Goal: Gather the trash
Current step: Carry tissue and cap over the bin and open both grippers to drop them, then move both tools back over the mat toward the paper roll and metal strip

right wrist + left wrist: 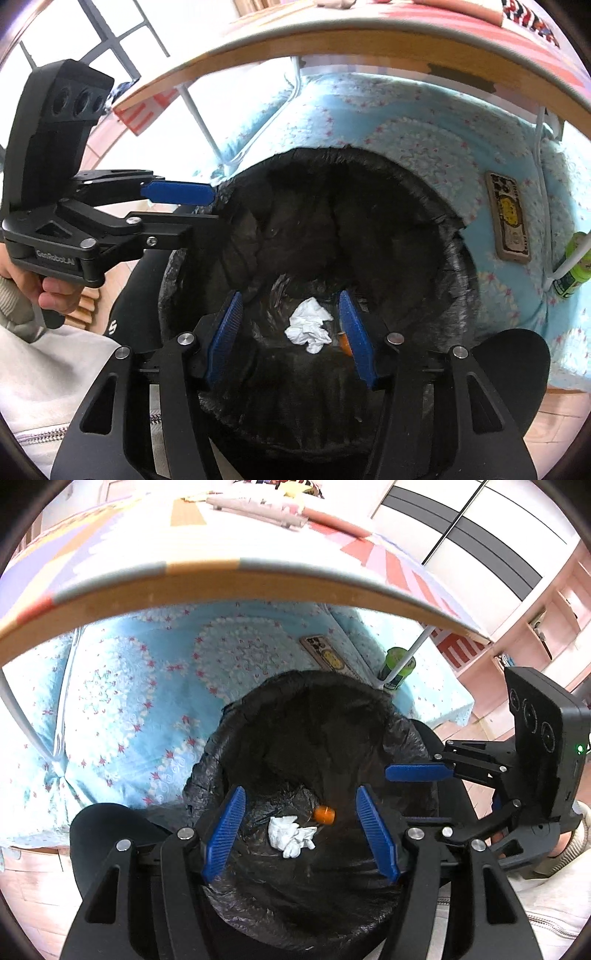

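A trash bin lined with a black bag (406, 738) (454, 266) stands below both grippers. At its bottom lie a crumpled white tissue (290, 836) (309, 326) and a small orange piece (325, 814) (345, 344). My left gripper (301, 801) is open and empty above the bin's mouth. My right gripper (291, 302) is open and empty above the same bin. The right gripper shows at the right of the left wrist view (413, 773). The left gripper shows at the left of the right wrist view (212, 206).
A table edge (221, 594) (369, 44) overhangs the bin at the top. Behind the bin is a bed with a light-blue starred cover (129, 701) (424, 122), a phone (327, 655) (509, 218) on it, and a green can (397, 666) (572, 266) by a white table leg.
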`<state>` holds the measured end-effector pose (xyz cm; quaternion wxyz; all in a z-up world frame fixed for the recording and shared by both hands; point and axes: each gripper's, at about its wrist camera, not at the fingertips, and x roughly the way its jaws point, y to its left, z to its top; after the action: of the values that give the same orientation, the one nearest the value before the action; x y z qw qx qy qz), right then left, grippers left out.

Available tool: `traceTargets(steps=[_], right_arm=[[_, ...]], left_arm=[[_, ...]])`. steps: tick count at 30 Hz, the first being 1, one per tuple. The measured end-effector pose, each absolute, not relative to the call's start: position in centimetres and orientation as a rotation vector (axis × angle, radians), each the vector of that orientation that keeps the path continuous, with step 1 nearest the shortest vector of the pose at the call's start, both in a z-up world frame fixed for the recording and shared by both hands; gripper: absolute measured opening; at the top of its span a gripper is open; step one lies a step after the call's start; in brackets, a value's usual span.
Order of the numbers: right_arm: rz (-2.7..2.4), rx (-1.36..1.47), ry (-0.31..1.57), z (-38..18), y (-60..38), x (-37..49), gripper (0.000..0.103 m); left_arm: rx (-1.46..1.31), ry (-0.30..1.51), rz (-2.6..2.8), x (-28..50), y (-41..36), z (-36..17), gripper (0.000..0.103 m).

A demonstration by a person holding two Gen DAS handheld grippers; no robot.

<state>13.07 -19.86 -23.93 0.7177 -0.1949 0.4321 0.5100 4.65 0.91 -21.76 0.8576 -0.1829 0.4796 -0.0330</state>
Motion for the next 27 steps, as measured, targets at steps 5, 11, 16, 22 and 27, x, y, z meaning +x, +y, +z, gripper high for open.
traceTargets(steps=[5,11,16,22,27], right_arm=[[1.106,-0.412,0.923,-22.3,-20.6,13.6,0.054],[1.086,-0.400,0.869,-20.2,-21.1,13.8,0.055],[1.075,-0.410,0.806,-18.4,-21.6,13.4,0.054],[1.075,-0.401,0.764,-17.0,-21.9,13.4,0.055],[1.076,-0.398,0.738,-16.2,-21.8,13.4,0.054]], left_arm=[[-0.352,0.971,-0.083,4.4,0.6,-20.1,0.060],[-0.308,0.915,-0.076,4.1,0.5,-17.4,0.060],[-0.266,0.864,-0.082,3.6,0.4,-15.0,0.060],[-0.240,0.815,-0.071,3.4,0.4,-12.7,0.060],[-0.213,0.780,-0.071,3.9,0.3,-10.8,0.060]])
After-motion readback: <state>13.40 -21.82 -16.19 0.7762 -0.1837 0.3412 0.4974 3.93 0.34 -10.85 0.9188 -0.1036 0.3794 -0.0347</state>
